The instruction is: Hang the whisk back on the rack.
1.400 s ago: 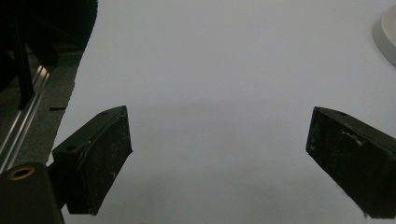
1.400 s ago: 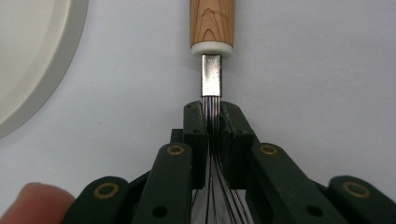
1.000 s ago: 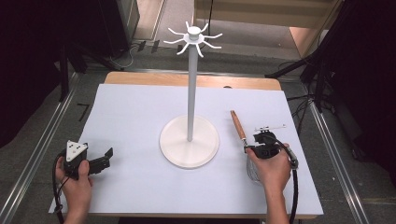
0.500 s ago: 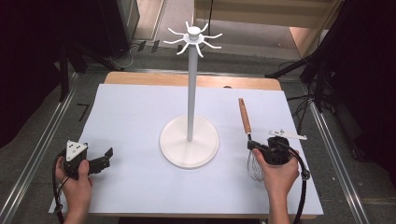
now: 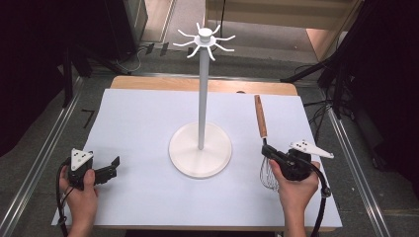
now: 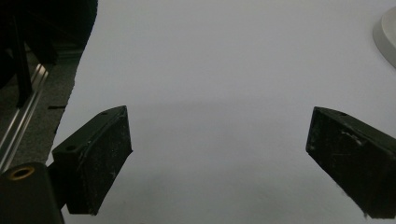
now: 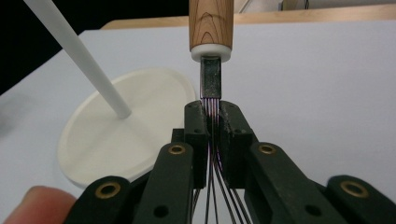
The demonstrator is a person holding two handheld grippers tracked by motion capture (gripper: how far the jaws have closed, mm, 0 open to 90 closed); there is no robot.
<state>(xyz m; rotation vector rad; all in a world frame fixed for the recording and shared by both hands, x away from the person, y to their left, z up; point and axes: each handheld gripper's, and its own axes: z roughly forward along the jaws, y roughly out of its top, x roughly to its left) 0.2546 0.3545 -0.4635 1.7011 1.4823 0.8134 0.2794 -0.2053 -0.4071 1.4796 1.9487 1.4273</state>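
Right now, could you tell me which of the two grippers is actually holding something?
The right gripper, its jaws shut on the whisk wires just below the wooden handle. The left gripper stands open over bare table.

Wide-apart hand-held gripper [image 6: 219, 158] jaws above bare white table [image 6: 224, 70]

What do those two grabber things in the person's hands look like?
Both are black. The left gripper and the right gripper each carry a pale grey three-cornered plate with small dark holes. Black cables trail back from them. Their blocky black jaws are fixed with brass-coloured rivets. No sleeves show.
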